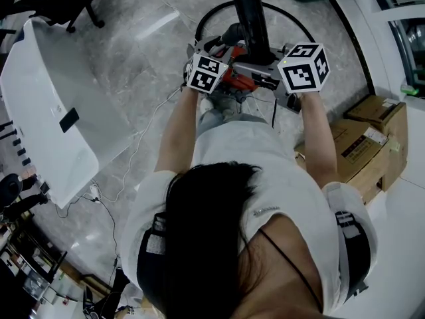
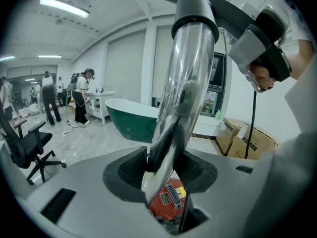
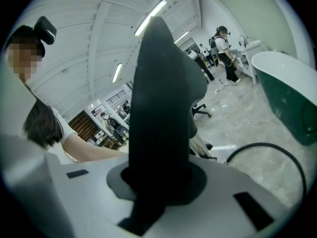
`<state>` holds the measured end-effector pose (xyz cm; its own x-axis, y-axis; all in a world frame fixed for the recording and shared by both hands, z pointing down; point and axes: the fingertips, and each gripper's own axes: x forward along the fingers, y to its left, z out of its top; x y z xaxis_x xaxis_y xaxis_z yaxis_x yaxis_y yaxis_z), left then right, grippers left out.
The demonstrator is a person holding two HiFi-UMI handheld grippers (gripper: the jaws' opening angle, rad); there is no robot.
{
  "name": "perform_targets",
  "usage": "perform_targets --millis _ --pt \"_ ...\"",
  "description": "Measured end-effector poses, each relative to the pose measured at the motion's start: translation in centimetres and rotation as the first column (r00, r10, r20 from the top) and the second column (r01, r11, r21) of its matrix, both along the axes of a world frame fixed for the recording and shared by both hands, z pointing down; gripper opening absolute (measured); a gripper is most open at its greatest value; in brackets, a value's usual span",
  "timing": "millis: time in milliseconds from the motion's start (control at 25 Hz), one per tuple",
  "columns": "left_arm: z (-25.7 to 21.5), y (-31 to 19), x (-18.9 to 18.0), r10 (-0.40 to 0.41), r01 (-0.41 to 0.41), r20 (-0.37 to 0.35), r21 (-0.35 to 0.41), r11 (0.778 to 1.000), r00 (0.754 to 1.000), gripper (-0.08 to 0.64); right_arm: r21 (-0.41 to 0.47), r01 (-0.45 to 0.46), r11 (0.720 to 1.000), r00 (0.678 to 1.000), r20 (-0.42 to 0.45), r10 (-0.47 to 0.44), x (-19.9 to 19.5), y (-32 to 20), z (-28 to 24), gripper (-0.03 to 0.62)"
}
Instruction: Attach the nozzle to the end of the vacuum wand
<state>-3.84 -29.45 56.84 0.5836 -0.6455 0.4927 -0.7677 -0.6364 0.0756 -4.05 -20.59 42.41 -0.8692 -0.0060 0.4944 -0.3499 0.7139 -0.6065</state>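
1. Looking down in the head view, both arms are stretched out front with the left tongs and right tongs close together. A red unit sits between them, and a long black shaft runs away over the marble floor. A black hose loops around it. There's a white tub off to the left and cardboard boxes to the right. From up here I honestly can't sort wand from nozzle.
2. Left gripper view: the left tongs are clamped on the shiny vacuum wand, low on the tube, with the red unit just below the jaws. At the wand's far end there's a grey collar, and a dark flat piece runs off from it toward the right tongs. No idea if it's clicked home.
3. Right gripper view: the right tongs are squeezed tight on the black nozzle, which fills the whole gap between the jaws.
4. Handling, just my guess: the wand looks stiff, smooth and polished, so it could twist or slide in the pads. A hold nearer the collar would give less wobble. The nozzle looks like light, rigid plastic, so I'd keep the grip on its thick body, not the thin tip. I'd push it straight along the wand rather than at an angle, so the joint doesn't jam.
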Motion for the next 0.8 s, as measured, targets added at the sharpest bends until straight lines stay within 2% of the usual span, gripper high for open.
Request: perform_targets --millis 400,800 --pt "0.2 0.0 0.0 0.010 -0.010 0.008 0.008 1.000 1.000 0.163 0.092 -0.011 0.996 0.998 -0.059 0.016 -0.1 0.1 0.6 0.072" --pt "0.4 0.1 0.1 0.014 -0.014 0.014 -0.003 1.000 1.000 0.163 0.181 -0.027 0.983 0.998 -0.057 0.037 0.0 0.0 1.3 0.072"
